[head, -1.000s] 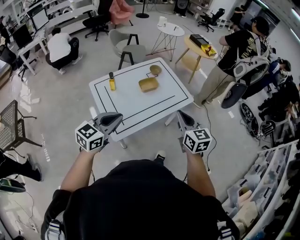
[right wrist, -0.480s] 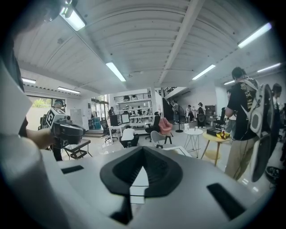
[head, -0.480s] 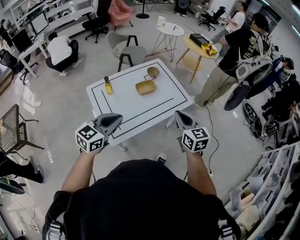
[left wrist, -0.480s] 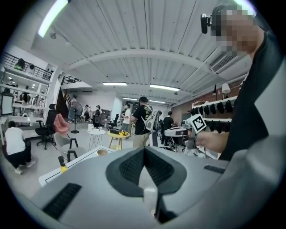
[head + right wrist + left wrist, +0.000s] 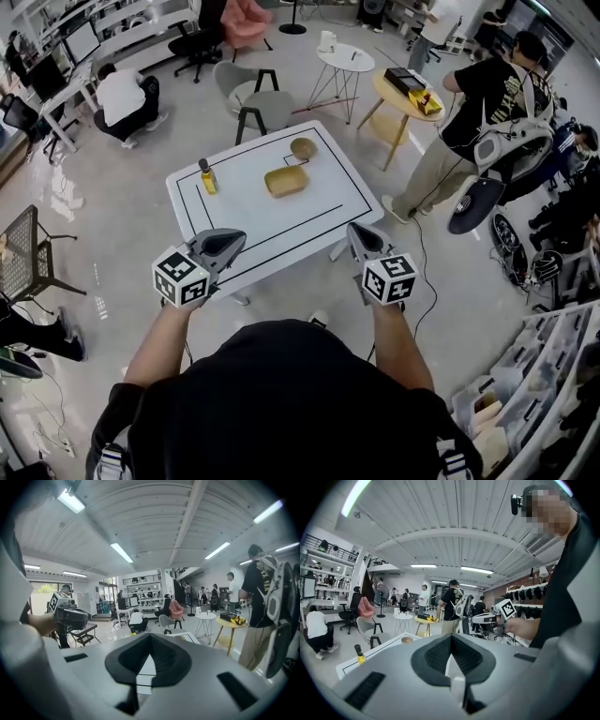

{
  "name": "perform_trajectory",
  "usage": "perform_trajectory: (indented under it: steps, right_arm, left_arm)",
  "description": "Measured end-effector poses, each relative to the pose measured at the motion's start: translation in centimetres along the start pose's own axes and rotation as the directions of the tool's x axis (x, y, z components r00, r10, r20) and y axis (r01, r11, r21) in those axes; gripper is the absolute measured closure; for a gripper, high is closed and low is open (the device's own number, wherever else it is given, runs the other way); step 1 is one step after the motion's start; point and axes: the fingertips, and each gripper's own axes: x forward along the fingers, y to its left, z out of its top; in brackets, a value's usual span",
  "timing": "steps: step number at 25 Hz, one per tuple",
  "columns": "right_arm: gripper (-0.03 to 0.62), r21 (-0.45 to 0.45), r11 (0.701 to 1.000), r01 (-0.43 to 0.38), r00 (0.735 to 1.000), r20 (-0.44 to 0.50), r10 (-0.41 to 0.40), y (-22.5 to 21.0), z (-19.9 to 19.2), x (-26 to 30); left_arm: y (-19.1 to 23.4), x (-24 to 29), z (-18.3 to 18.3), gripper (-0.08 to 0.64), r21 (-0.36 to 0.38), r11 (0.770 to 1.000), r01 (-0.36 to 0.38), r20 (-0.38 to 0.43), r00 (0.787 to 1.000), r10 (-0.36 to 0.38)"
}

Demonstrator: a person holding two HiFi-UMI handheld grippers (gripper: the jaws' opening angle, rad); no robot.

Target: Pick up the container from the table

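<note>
left tongs [image 5: 232,242]: tips together, nothing between them, as far as the view shows
right tongs [image 5: 357,232]: closed, empty
container [image 5: 286,181]: ahead of both, mid worktop [image 5: 246,246], well apart
approach: get closer, spread one pair wide early, grip a side wall squarely

Black short-sleeved shirt [image 5: 281,394], with grey left gripper [image 5: 232,244] and right gripper [image 5: 357,232] (each bearing a black-and-white marker cube).
</note>
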Motion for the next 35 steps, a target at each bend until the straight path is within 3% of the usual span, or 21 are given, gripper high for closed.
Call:
perform_trajectory:
  steps: [18,35]
  right_arm:
    - [0.588,-0.012,0.989,-0.144,0.989,-0.043,0.144,-7.6,0.2,5.5]
    - [0.588,-0.042,0.966,-0.256,0.965,-0.074,0.252,-15.1,0.2,7.1]
  left_arm:
    - [2.2,7.6,1.1,0.554,-0.041,0.992,-0.121,-0.013,0.993,0.12]
    - [1.1,15.8,1.9,0.554,-0.07,0.977,-0.2,-0.016,0.98,0.199]
